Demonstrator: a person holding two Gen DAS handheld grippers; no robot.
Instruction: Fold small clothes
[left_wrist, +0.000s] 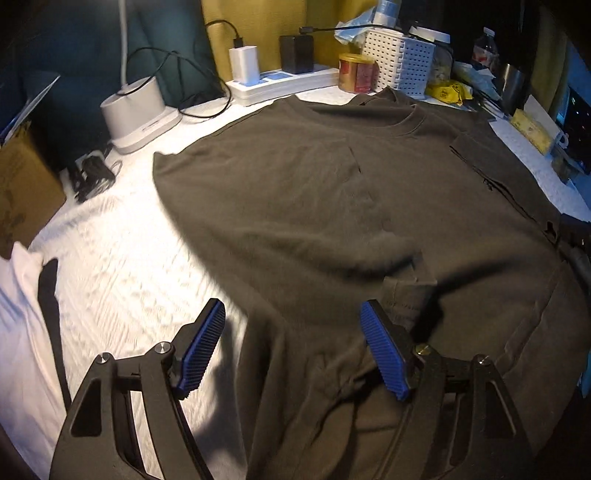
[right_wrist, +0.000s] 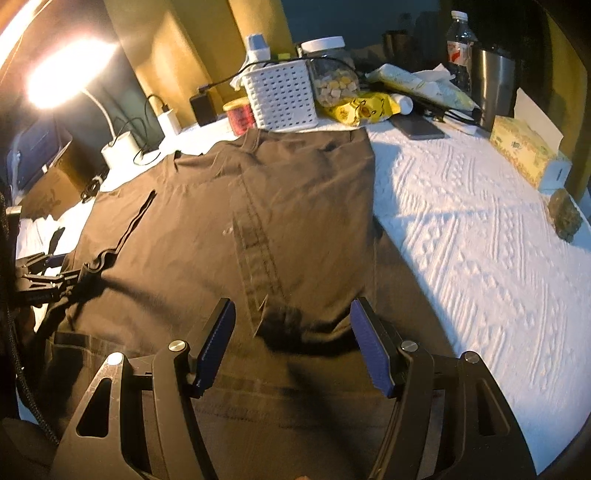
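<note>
Fingers (left_wrist: 384, 347) spread over dark T-shirt (left_wrist: 314, 206); collar (left_wrist: 369, 118) points away.

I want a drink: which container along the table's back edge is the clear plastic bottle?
The clear plastic water bottle with the red label, standing beside the steel tumbler; the white-lidded jar holds snacks instead.

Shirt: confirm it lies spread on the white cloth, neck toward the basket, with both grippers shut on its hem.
Not shut. The left gripper and right gripper stand open over the shirt, as each wrist view shows. The cloth and basket are right.
</note>
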